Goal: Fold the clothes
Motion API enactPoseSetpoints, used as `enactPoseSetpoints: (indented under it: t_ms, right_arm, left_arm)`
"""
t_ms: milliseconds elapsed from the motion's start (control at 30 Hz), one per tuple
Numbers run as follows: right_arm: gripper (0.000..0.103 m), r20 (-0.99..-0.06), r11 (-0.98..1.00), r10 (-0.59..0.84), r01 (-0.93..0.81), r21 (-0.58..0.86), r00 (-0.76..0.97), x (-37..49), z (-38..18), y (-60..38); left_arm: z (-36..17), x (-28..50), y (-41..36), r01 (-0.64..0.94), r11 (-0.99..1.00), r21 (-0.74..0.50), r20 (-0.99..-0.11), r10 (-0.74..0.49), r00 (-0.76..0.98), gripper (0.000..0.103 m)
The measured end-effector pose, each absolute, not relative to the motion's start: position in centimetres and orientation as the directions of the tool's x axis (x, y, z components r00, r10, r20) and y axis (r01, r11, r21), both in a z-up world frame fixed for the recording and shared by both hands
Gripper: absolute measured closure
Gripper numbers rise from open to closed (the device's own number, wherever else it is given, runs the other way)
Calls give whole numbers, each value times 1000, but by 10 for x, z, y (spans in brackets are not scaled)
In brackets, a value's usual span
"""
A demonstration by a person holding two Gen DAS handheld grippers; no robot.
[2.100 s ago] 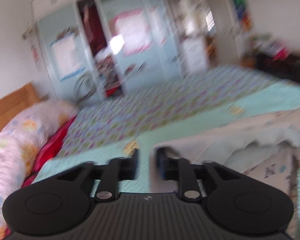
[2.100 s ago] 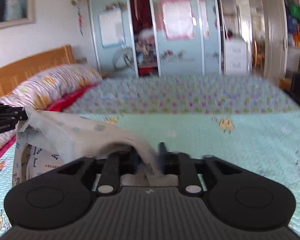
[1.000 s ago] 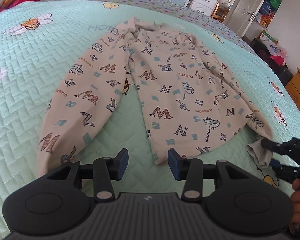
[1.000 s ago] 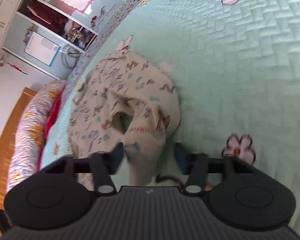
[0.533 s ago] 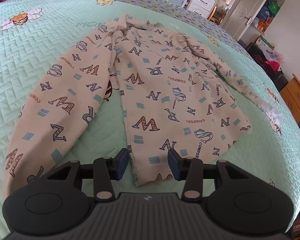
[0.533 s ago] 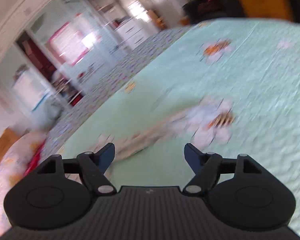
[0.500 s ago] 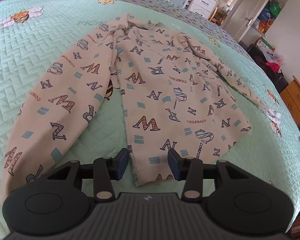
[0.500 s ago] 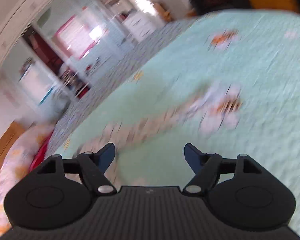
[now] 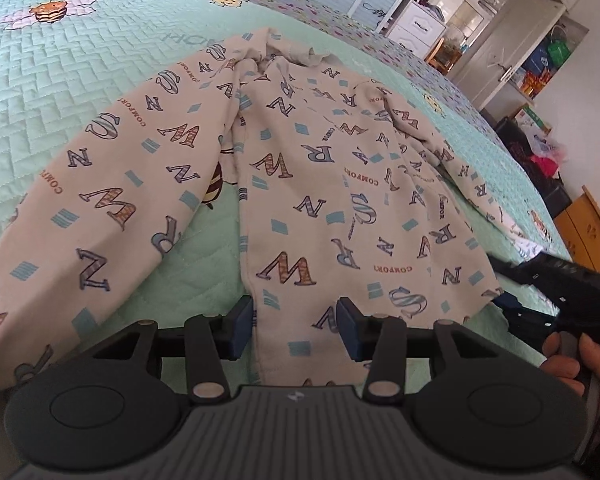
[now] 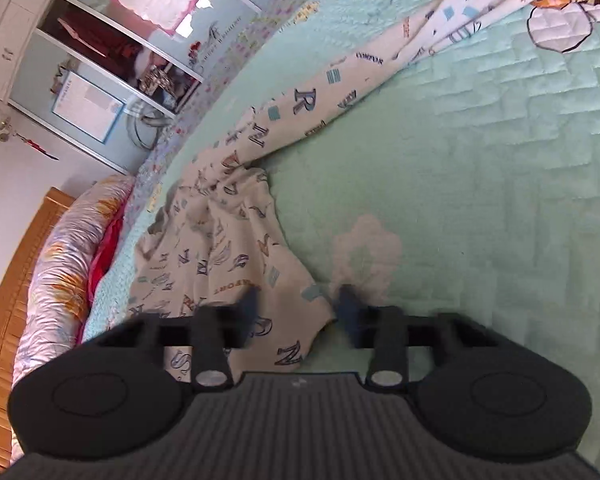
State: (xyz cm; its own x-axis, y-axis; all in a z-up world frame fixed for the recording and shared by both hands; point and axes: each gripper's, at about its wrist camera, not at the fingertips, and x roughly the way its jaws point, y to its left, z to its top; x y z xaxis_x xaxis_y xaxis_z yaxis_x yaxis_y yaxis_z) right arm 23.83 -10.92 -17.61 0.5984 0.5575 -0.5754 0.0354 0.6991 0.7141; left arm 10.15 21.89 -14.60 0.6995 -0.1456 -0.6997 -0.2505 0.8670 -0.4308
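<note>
You held the left claw (image 9: pixel 295 320) low at the near edge of the cream long-sleeved shirt with big letters printed on it (image 9: pixel 320 184). Its jaws were half wide. The shirt's left bottom corner lay between them, but the pads did not squeeze it. The shirt lay flat on the mint green quilted bed cover (image 9: pixel 80 64), with its left sleeve (image 9: pixel 112 184) spread out to the side.

On the right, the right claw (image 10: pixel 298 304) was closing its jaws. The shirt's other bottom corner sat between them, but there was a gap yet.

Things could go wrong from here. The right claw could snap onto only the tip of the corner, and the cloth could slip out when you lift. It could also pinch the bed cover along with the shirt, because the pads sat so close to it. If only one claw got hold, the fold would come out crooked.

Half a second before, the right claw was open very wide and looking across the bed. Now it had dropped to the shirt, and it showed up in the left claw's view.
</note>
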Motion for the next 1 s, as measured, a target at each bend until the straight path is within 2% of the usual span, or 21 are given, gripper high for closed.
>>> enactPoseSetpoints:
  t_ms: [33, 67, 100, 133, 167, 433, 600, 667, 733, 867, 967, 1000]
  right_arm:
    - [96, -583, 702, 558, 39, 711, 590, 241, -178, -108]
    - [97, -584, 705, 558, 34, 708, 589, 241, -179, -106]
    - [99, -584, 707, 559, 30, 706, 589, 240, -180, -105]
    - [99, -579, 703, 561, 29, 711, 592, 238, -179, -107]
    - [100, -571, 694, 564, 33, 720, 597, 236, -178, -109]
    - [100, -466, 672, 561, -48, 739, 685, 180, -121, -142]
    - [100, -443, 691, 555, -94, 717, 704, 121, -82, -169]
    - [100, -443, 697, 555, -103, 709, 704, 99, -73, -178]
    - [100, -491, 721, 548, -85, 688, 677, 85, -79, -181]
    - [100, -642, 789, 502, -2, 615, 580, 70, -123, -172]
    - [99, -700, 822, 450, 49, 567, 554, 63, -142, -169]
    - [95, -713, 832, 431, 63, 552, 553, 63, -143, -168]
  left_arm:
    - [-146, 103, 219, -249, 867, -432, -699, -147, 700, 59]
    - [-147, 104, 219, -253, 866, -431, -701, -144, 699, 68]
    - [-147, 105, 221, -261, 864, -430, -705, -141, 695, 88]
    - [-148, 105, 223, -266, 858, -440, -709, -149, 689, 97]
    - [-149, 105, 226, -268, 844, -464, -707, -170, 687, 99]
    - [-116, 73, 230, -243, 810, -535, -642, -202, 740, 101]
    - [-72, 27, 243, -202, 806, -557, -594, -216, 774, 101]
    - [-66, 11, 245, -195, 820, -538, -610, -219, 761, 100]
    - [-79, 1, 248, -213, 829, -518, -653, -223, 723, 100]
    - [-125, -10, 246, -263, 854, -448, -746, -195, 636, 99]
    - [-141, -20, 246, -274, 860, -430, -759, -180, 626, 99]
    - [-136, -23, 246, -266, 863, -429, -749, -175, 639, 99]
